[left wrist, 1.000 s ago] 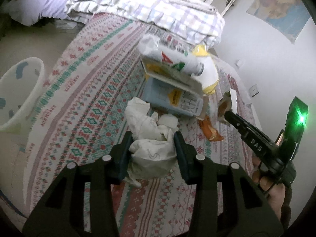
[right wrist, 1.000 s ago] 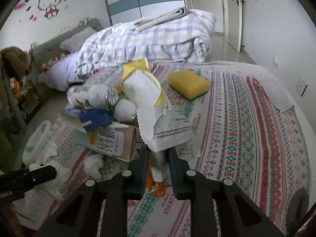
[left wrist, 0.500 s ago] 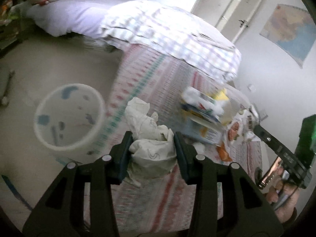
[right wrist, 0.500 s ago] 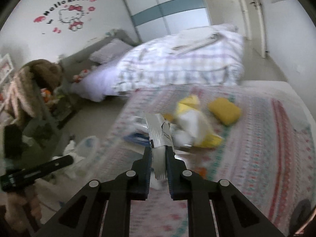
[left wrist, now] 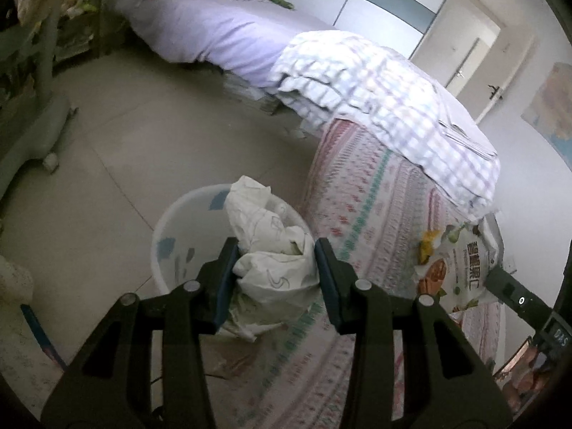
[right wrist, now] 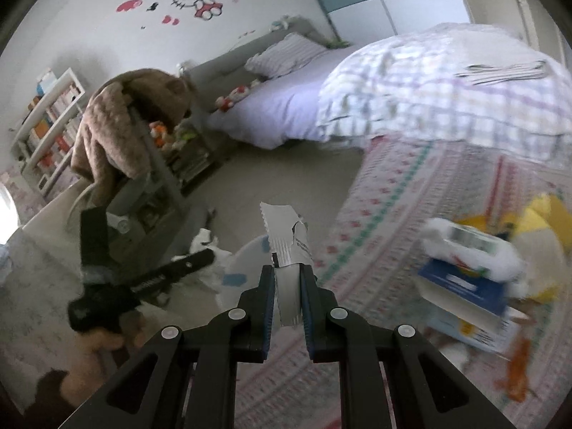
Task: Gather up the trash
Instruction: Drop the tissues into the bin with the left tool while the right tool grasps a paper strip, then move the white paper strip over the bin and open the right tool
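Observation:
My left gripper [left wrist: 275, 271] is shut on a crumpled white paper wad [left wrist: 271, 250] and holds it over the rim of a white waste bin [left wrist: 186, 225] on the floor beside the bed. My right gripper [right wrist: 287, 282] is shut on a torn snack wrapper [right wrist: 286, 236], held above the bed edge near the same bin [right wrist: 246, 264]. The wrapper also shows in the left wrist view [left wrist: 461, 268]. The left gripper also shows in the right wrist view [right wrist: 200, 261], with the paper wad behind it.
More trash lies on the patterned bedspread [right wrist: 393, 193]: a blue carton [right wrist: 461, 286], a white bottle [right wrist: 475, 246], yellow packaging [right wrist: 543, 221], an orange scrap [right wrist: 518, 371]. A checked quilt [left wrist: 386, 96] is piled further up. A grey chair base [left wrist: 32, 128] stands on the floor.
Both grippers swung left from the trash pile on the bed toward the bin, each still holding its item. The bin now sits right under the left gripper.

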`<state>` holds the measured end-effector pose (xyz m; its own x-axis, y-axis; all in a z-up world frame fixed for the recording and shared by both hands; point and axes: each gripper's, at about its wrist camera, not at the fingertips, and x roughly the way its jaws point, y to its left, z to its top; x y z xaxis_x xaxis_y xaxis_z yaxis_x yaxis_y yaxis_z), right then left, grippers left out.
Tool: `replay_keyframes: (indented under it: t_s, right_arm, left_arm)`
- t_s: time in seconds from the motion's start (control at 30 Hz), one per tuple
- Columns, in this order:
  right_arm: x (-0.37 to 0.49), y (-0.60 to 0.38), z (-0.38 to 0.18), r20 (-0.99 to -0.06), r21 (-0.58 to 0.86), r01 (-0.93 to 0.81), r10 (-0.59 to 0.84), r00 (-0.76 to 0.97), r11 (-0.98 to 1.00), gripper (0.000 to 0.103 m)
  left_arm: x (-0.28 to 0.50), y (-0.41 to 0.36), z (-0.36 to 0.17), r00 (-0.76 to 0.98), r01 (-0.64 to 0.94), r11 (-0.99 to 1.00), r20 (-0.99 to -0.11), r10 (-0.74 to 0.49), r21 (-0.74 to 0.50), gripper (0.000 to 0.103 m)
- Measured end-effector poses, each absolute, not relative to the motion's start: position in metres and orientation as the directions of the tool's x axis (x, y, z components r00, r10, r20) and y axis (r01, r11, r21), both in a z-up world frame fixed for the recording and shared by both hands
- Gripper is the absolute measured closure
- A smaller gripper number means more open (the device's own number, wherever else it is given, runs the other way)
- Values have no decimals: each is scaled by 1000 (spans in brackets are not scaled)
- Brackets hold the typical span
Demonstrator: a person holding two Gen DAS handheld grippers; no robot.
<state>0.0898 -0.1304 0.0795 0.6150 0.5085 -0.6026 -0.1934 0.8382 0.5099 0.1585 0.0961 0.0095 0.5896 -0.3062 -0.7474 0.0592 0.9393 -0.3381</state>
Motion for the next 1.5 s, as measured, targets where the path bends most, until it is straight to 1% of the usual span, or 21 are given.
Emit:
replay_keyframes:
  t_s: [0.17, 0.23, 0.3, 0.37, 0.53, 0.57, 0.67, 0.7, 0.73, 0.8, 0.83, 1.0, 1.17, 1.5]
  right_arm:
    - [120, -100, 59, -613, 534, -210, 546, 571, 819, 88]
    - [134, -89, 50, -614, 552, -207, 562, 554, 807, 88]
    - [145, -82, 42, -610, 575, -203, 581, 538, 792, 88]
    - [153, -74, 36, -617, 577, -199, 582, 529, 792, 88]
    - [170, -61, 26, -637, 572, -192, 580, 507, 797, 87]
    - [172, -60, 23, -640, 573, -189, 580, 503, 797, 85]
    - [180, -55, 18, -648, 578, -177, 579, 494, 797, 84]
    - [182, -53, 16, -646, 582, -180, 585, 490, 793, 80]
    - [183, -53, 16, -645, 585, -180, 588, 487, 791, 73]
    - [183, -56, 19, -645, 581, -169, 577, 501, 796, 28]
    - [182, -59, 23, -635, 582, -169, 574, 517, 796, 24]
    - [172, -77, 36, -639, 556, -172, 551, 536, 813, 23]
    - [153, -108, 45, -677, 488, -152, 482, 556, 860, 23]
    - [102, -196, 57, -715, 417, -40, 355, 603, 908, 22]
  left_arm:
    - [173, 110, -4, 598, 44, 947, -751, -279, -317, 57]
    - [177, 115, -7, 596, 40, 947, -753, -280, -320, 49]
    - [180, 120, -9, 592, 38, 956, -763, -257, -292, 30]
    - [179, 125, -10, 600, 11, 971, -775, -199, -240, 22]
    - [180, 142, -16, 578, -78, 971, -804, -140, -225, 18]
    - [179, 142, -16, 574, -86, 973, -809, -129, -216, 17]
    - [177, 141, -16, 573, -93, 978, -814, -101, -187, 13]
    - [177, 141, -16, 573, -94, 979, -814, -93, -179, 9]
    - [176, 140, -15, 574, -96, 981, -814, -84, -168, 8]
    - [174, 139, -14, 575, -94, 983, -814, -77, -159, 5]
    - [173, 138, -14, 575, -90, 984, -815, -75, -154, 5]
    - [171, 130, -11, 574, -75, 988, -816, -70, -137, 4]
    - [164, 111, -2, 587, -36, 991, -805, -82, -127, 2]
    - [150, 66, 8, 583, 44, 995, -807, -97, -87, 1]
